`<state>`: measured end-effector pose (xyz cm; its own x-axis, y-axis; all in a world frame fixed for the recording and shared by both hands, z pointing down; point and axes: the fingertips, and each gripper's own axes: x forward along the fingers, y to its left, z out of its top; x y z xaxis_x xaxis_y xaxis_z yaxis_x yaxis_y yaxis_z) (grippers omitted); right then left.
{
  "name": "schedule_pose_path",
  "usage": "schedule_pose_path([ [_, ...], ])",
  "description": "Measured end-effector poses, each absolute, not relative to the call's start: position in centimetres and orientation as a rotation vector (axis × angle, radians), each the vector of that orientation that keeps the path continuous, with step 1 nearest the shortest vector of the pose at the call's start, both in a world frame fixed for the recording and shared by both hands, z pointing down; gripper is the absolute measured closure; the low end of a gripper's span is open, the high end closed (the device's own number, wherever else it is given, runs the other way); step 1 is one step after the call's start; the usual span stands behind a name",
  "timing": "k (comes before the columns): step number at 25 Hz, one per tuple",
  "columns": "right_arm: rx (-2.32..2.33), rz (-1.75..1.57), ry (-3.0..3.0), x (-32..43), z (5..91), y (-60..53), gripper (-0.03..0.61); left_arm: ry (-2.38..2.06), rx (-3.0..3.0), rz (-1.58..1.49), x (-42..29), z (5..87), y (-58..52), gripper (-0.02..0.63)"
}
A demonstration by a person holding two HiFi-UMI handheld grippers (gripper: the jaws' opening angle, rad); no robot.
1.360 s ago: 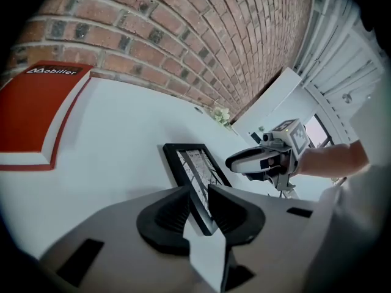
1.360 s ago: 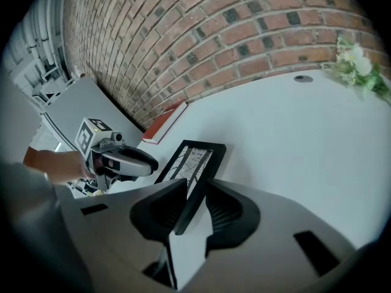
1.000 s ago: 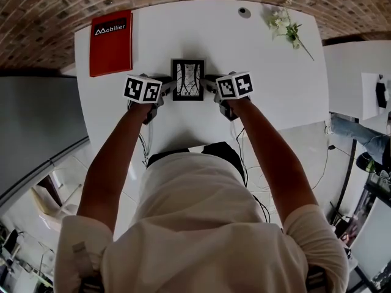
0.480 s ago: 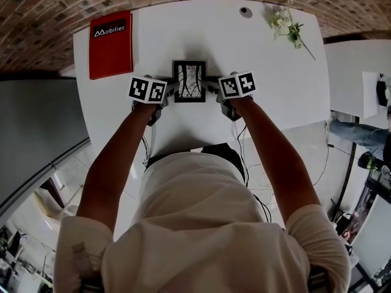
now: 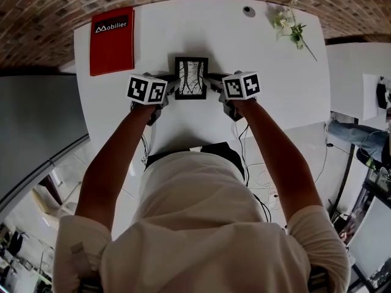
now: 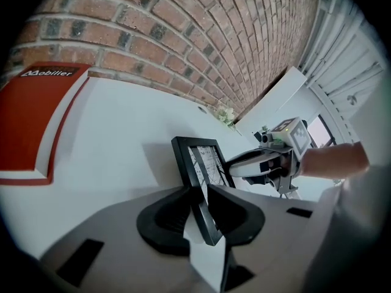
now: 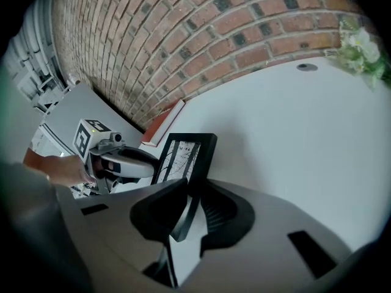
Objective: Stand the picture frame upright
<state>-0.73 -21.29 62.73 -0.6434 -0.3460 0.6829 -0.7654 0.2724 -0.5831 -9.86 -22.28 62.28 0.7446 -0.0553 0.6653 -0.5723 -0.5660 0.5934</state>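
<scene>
A black picture frame with a black-and-white print stands raised off the white table, between my two grippers. My left gripper is on its left edge; its jaws have just been closing, and in the left gripper view the frame sits clamped between them. My right gripper is shut on the right edge, and the right gripper view shows the frame pinched between its jaws. Each gripper view also shows the other gripper across the frame.
A red book lies at the table's far left corner. A sprig of white flowers lies at the far right, near a small round cable port. A brick wall runs behind the table.
Both grippers stay at the frame's two sides. Frame and hands have barely shifted on the table.
</scene>
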Motion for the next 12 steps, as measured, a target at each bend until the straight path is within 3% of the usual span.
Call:
schedule_pose_path([
  [12,1.061,1.121,-2.244,0.2,57.9,-24.2,0.520,-0.486,2.194,0.754,-9.3,58.3,-24.3,0.537],
])
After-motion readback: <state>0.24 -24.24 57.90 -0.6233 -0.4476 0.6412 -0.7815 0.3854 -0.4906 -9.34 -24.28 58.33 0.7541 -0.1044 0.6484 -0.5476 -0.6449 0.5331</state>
